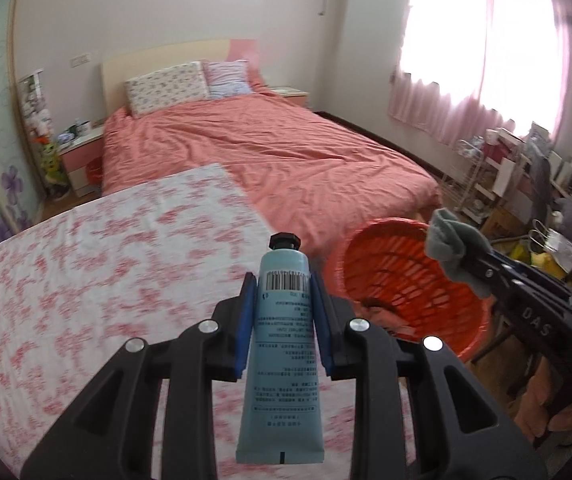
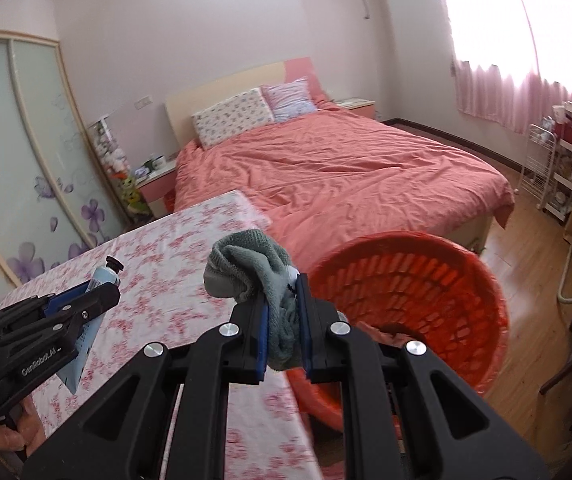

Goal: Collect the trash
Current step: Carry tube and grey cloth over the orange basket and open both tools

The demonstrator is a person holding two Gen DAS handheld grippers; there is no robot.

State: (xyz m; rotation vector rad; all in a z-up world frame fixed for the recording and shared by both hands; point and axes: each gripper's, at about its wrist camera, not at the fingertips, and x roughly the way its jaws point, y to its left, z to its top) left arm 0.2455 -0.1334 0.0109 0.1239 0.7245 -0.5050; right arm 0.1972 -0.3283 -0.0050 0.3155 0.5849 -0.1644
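**Both grippers loaded, beside the orange basket**

Left gripper: blue-padded fingers pinching a pale blue plastic tube with a black screw cap. Tube is upright in the left wrist view, cap pointing away from the camera, barcode just below the cap, crimped end towards the camera. Grip sits on the upper part of the tube body. It is held above the worktop covered in a white cloth with pink floral print, clear of the cloth as far as I can tell.

Right gripper: fingers clamped on a crumpled grey-green knit cloth, sock-like. Most of the bundle bulges out ahead of and above the fingertips; a short tail hangs down between the pads. In the left wrist view the cloth sits over the near-right rim of the basket.

Round orange plastic basket with slotted walls: stands just past the right edge of the worktop, between worktop and bed, tipped so its opening faces the cameras. Something crumpled, brownish-pink, lies at the bottom; can't tell what it is.

Right wrist view shows the left gripper at lower left over the worktop, the tube's cap sticking out past its fingertips.

Background: bed with salmon-pink cover and two pillows, pink curtains on a bright window, wood floor, cluttered shelving on the right.
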